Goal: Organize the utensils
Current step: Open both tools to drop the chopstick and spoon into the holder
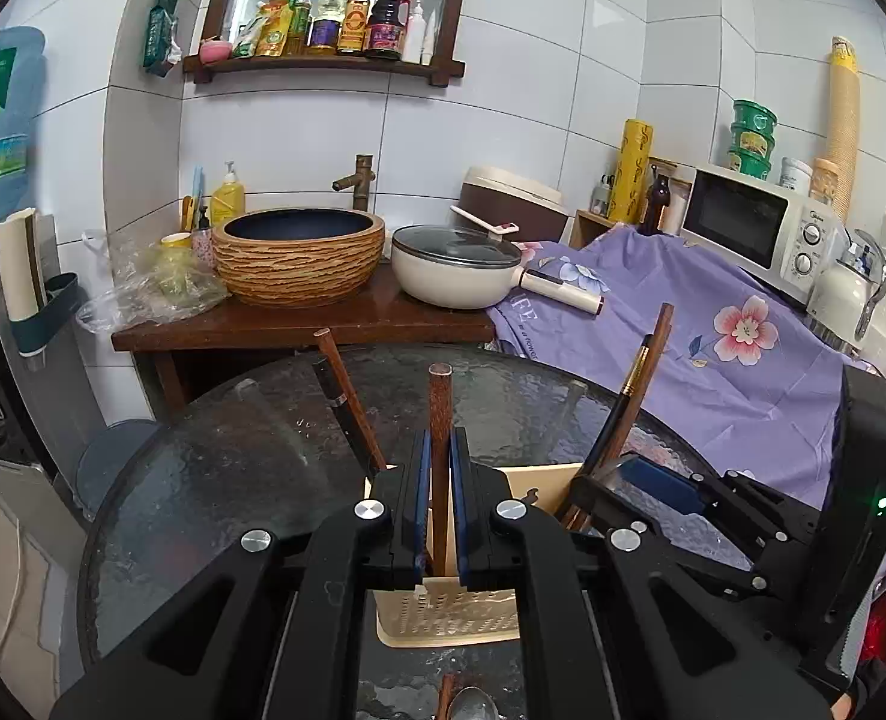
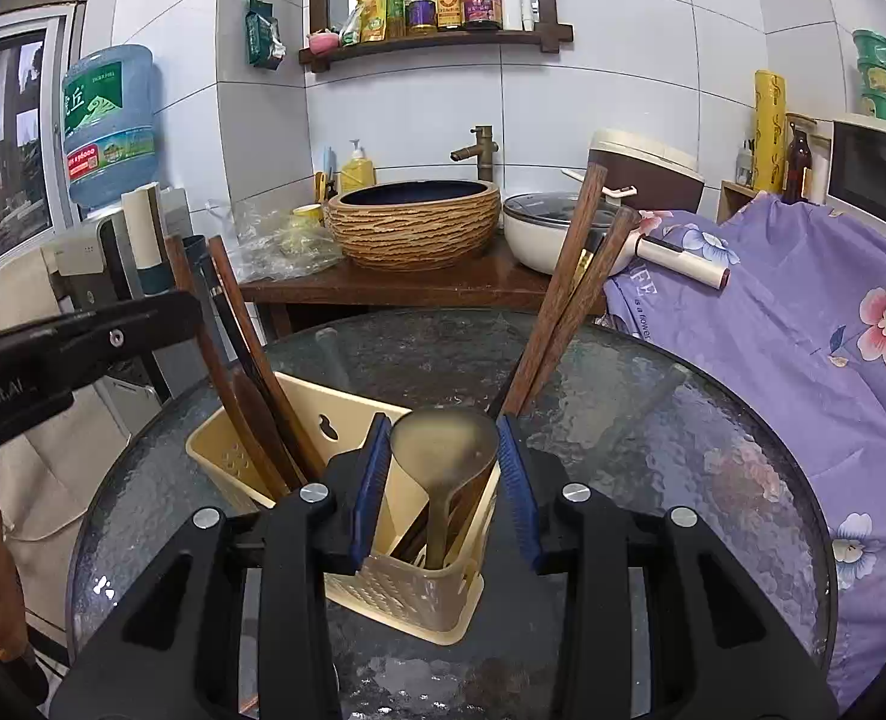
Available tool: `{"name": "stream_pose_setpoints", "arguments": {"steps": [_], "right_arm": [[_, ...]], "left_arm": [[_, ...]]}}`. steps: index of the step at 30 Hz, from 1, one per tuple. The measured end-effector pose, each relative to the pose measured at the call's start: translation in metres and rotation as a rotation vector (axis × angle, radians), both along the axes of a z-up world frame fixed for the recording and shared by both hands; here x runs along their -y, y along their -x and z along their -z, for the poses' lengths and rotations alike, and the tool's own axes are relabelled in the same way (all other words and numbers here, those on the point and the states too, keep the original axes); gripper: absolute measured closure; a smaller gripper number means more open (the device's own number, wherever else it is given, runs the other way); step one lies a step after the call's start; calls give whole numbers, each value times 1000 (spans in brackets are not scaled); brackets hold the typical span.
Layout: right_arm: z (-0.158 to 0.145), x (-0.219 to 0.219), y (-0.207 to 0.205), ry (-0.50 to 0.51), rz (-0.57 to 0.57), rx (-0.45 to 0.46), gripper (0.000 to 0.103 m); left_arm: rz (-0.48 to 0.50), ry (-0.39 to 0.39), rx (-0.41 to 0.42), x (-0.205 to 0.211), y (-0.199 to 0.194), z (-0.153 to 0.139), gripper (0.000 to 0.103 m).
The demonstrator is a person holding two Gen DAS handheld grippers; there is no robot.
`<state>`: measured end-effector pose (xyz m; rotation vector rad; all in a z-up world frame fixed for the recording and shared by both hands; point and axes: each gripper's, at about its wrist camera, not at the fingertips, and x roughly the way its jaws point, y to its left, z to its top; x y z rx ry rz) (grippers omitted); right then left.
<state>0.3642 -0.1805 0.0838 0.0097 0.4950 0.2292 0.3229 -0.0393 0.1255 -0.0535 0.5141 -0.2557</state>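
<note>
Over a round table (image 1: 251, 456) of dark, pebbled glass, the left wrist view shows the left gripper (image 1: 441, 480) nearly closed: its two blue-padded fingers (image 1: 421, 480) press on either side of an upright brown wooden stick (image 1: 440, 414), a round-ended handle that rises above the fingertips. Below them, the stick's lower part goes down into a cream plastic utensil holder (image 1: 443, 612) with a perforated wall. To the left of the fingers a dark-handled utensil (image 1: 347, 420) and a thin wooden chopstick (image 1: 347, 396) lean outward from the holder. To the right, more dark and wooden sticks (image 1: 635, 396) lean the other way, and the black body of the right gripper (image 1: 653, 483) sits beside them. A metal spoon bowl (image 1: 473, 707) lies on the glass at the bottom edge.

In the right wrist view, the right gripper (image 2: 443, 468) stands wide apart, its blue pads (image 2: 372, 474) flanking the bowl of a dull, brass-toned metal ladle spoon (image 2: 443, 450) without clearly clamping it; whether a pad touches the bowl's rim I cannot tell. The spoon stands handle-down in the near end of the slotted cream holder (image 2: 395, 594). Wooden sticks (image 2: 251, 396) lean left from its far compartment; a pair of square-ended chopsticks (image 2: 569, 300) leans right behind the spoon. Part of the left gripper (image 2: 71, 348) crosses the left edge.
</note>
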Motion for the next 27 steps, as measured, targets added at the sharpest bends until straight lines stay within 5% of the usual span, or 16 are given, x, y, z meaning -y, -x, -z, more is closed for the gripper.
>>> {"name": "stream_pose_setpoints", "arguments": {"steps": [3, 7, 11, 13, 20, 27], "right_arm": [[2, 2, 0, -7, 4, -8, 61], [1, 6, 8, -25, 10, 13, 45], [-3, 8, 24, -28, 4, 35, 45], [-1, 7, 36, -24, 3, 28, 45], [27, -6, 78, -16, -50, -53, 45], [82, -22, 84, 3, -62, -230, 45]], "left_arm": [[13, 20, -8, -2, 1, -1, 93], [18, 28, 21, -5, 11, -5, 55], [13, 35, 61, -14, 29, -9, 52], [6, 45, 75, -20, 40, -9, 39], [-77, -6, 74, -44, 68, 19, 29], [-92, -76, -81, -58, 69, 74, 29]]}}
